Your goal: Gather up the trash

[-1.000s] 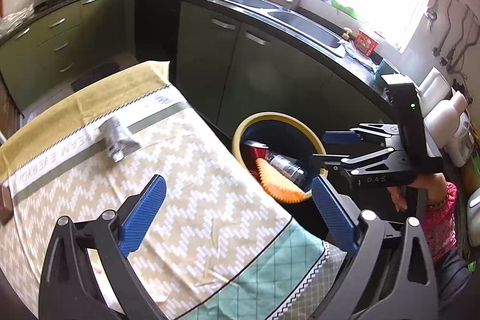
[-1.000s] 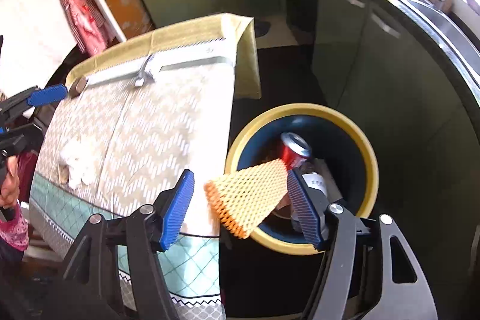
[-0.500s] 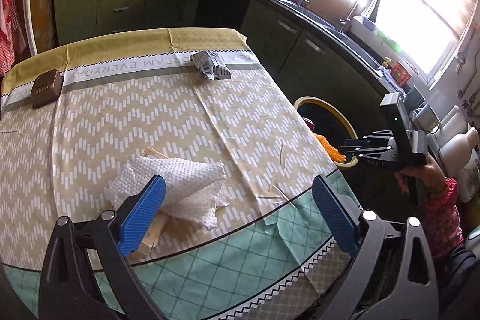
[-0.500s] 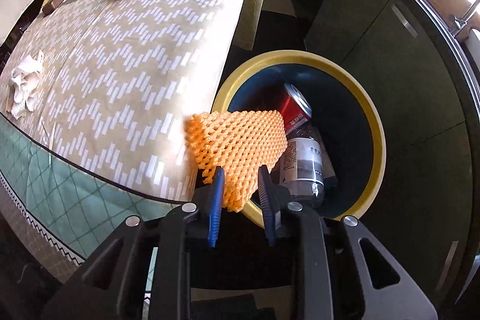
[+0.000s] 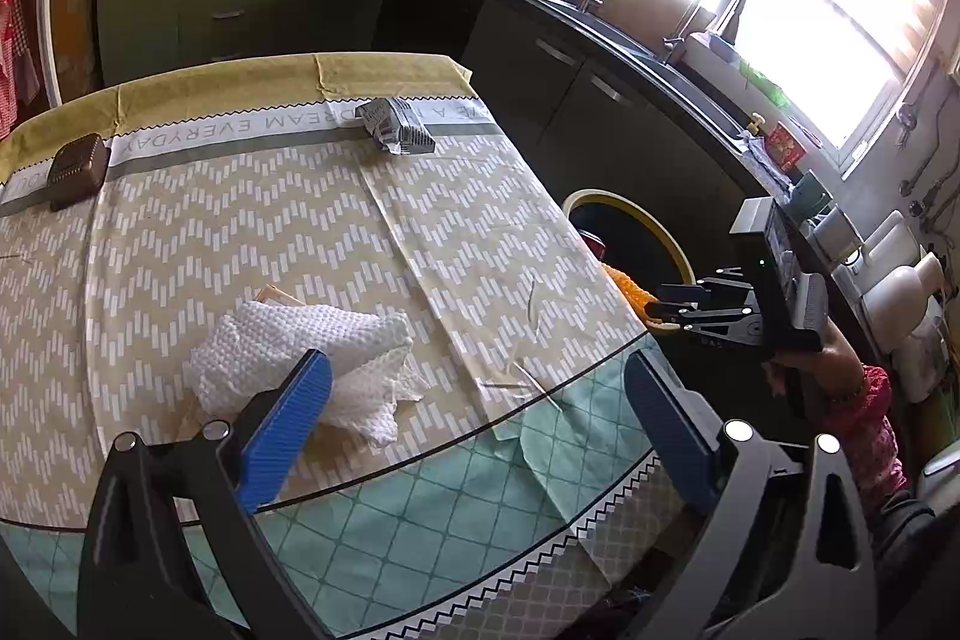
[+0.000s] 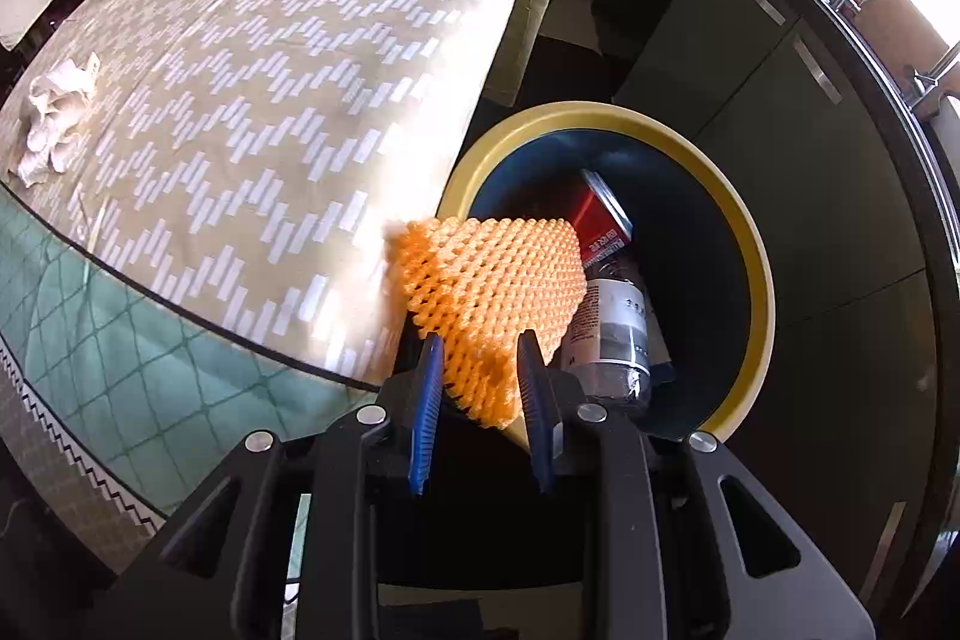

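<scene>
Right wrist: right tool grips orange foam net over bin.

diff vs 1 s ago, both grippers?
The right gripper went from open around the orange foam net to shut on it, holding it at the yellow bin rim. The left gripper, open throughout, swung from the bin to the white foam net on the table. Can, bottle, silver wrapper unchanged.
</scene>
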Demonstrator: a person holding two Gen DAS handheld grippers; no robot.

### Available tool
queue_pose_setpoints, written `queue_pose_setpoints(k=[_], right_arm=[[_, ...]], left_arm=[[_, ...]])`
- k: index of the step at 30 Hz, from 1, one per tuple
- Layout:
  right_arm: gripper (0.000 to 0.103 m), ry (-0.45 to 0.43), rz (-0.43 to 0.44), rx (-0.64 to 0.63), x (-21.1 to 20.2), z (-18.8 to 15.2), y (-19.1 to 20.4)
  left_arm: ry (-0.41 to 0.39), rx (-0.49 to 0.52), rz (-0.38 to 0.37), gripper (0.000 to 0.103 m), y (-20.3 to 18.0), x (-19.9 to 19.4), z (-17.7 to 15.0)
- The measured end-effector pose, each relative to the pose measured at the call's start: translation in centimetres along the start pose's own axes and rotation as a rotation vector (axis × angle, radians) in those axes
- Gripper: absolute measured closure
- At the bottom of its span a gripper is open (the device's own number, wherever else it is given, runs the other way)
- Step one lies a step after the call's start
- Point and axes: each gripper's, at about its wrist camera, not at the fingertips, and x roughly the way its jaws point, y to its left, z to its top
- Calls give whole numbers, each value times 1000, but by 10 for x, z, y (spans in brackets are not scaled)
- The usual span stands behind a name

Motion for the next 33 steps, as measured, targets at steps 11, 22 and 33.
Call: queue_pose_setpoints(k=[11,22,33], right_arm=[[96,-165,-214,73,-39,14,-42],[62,-138,-39,208,-27,28,-71],[41,-81,387,195,-18,196,6]], left_arm=[[12,-2,7,10,-1,4,-1],[-1,0,24,10,3,-4,-2],[-46,-31,89,10,24,-24,-11]])
